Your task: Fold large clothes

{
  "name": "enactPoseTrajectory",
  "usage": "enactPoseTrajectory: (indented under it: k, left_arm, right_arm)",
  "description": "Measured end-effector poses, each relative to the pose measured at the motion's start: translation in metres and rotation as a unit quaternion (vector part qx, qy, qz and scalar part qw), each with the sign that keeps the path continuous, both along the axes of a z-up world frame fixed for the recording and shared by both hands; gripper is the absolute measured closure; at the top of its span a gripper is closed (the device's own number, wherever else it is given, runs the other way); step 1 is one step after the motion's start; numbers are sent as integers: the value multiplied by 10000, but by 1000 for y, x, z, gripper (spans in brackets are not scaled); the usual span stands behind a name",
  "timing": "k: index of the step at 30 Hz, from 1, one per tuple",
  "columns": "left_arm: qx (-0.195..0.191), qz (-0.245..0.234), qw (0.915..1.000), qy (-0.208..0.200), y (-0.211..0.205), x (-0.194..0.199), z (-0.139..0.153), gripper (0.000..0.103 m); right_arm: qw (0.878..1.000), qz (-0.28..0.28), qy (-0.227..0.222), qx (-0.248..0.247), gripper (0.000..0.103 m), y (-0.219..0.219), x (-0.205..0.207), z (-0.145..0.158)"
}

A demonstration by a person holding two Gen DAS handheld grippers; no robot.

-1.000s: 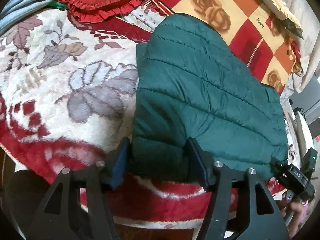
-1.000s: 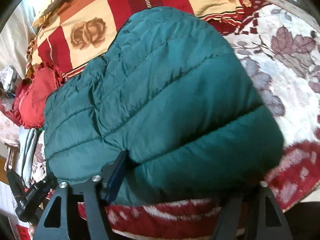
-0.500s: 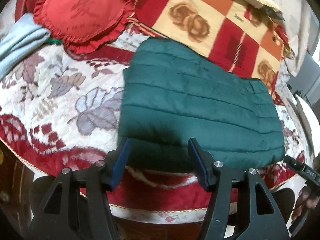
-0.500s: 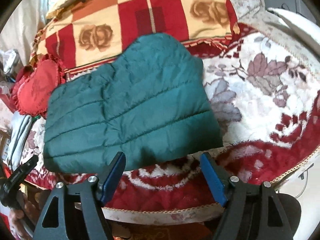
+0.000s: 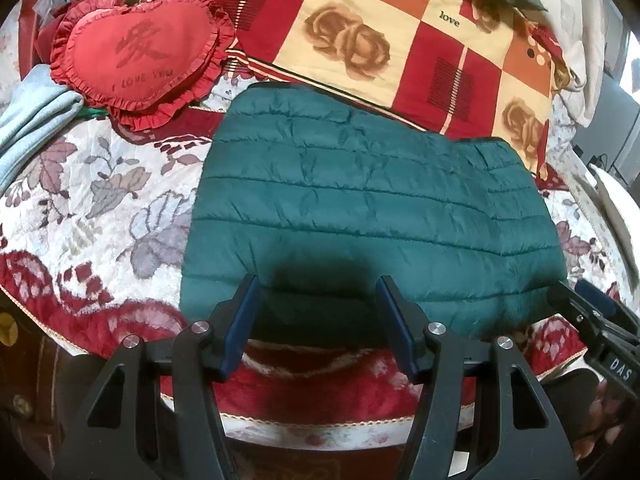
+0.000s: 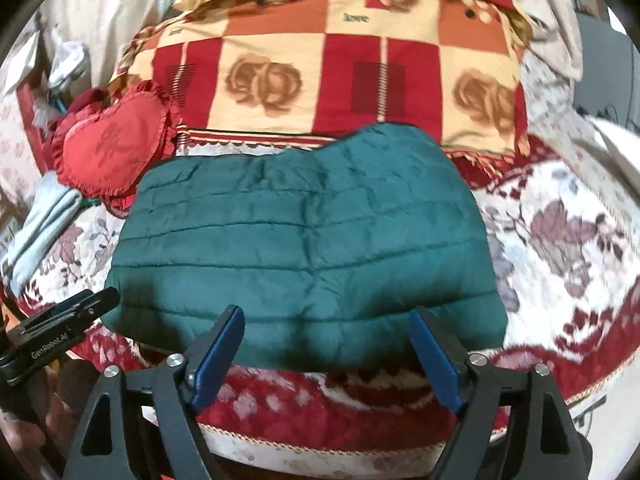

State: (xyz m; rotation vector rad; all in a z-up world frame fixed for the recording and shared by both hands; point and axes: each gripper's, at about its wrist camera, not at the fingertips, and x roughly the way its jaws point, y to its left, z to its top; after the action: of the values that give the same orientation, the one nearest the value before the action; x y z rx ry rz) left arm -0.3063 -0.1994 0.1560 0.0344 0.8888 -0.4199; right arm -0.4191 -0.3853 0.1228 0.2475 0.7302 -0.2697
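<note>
On the far left of the bed lies a folded pale blue cloth [image 5: 36,114], with a red heart cushion [image 5: 138,54] just beside it. Neither touches the jacket.

The green quilted jacket [image 5: 360,216] lies folded into a flat packet on the flowered bedspread [image 5: 92,200], its far edge against the checked rose blanket [image 5: 384,36].

The left gripper [image 5: 316,322] hovers at the near edge of the jacket, jaws spread wide and grasping nothing. The right gripper [image 6: 326,354] hovers at the same near edge further right, jaws likewise spread and empty.

Hazards, as judged from this layout:

- The padded fill is springy. With both grippers released, the top layer may lift and the fold may open.
- The shell looks slick. A grip on the top layer only would likely slide it off the layers beneath and skew the packet.
- The far right corner sits higher and uneven. A further fold made without squaring it would carry the misalignment forward.
- The jacket lies near the bed's front edge. A pull toward the onlooker's side could drag it over.
</note>
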Motion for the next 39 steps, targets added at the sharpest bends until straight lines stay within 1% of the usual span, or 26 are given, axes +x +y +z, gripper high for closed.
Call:
enactPoseTrajectory:
  k: [6,9,12,17,20,29,32,36,39]
  left_arm:
    - [100,21,9997,-207,-3,-6,1,43]
    - [173,34,9992,-352,-5,-9,4,43]
    - [256,31,9986,-466,-8,-11,4,43]
    - [237,41,9987,-439,-8,-12,2,43]
    - [255,39,9987,-445,-8,-12,2,43]
    - [291,70,9982,-526,-5,-12,2,43]
    - [415,100,9973,-590,-6,-14,2,43]
    - [527,90,9973,-500,-7,-14,-1,43]
    - [673,143,9962,-528,-7,-15,-3,43]
  right_arm:
    - [9993,131,-125,-316,21,17,2,5]
    - [9993,147,-178,-299,21,19,1,6]
    - [9995,145,-241,-171,21,17,-1,7]
    - [9996,107,-256,-97,21,15,-2,6]
    - [9997,167,-168,-32,21,15,1,3]
    - [9997,171,-170,-31,21,19,0,1]
    - [9997,207,-141,10,21,20,0,-1]
    - [9997,219,-103,37,21,21,1,-3]
    - [9997,212,-125,37,21,21,0,-3]
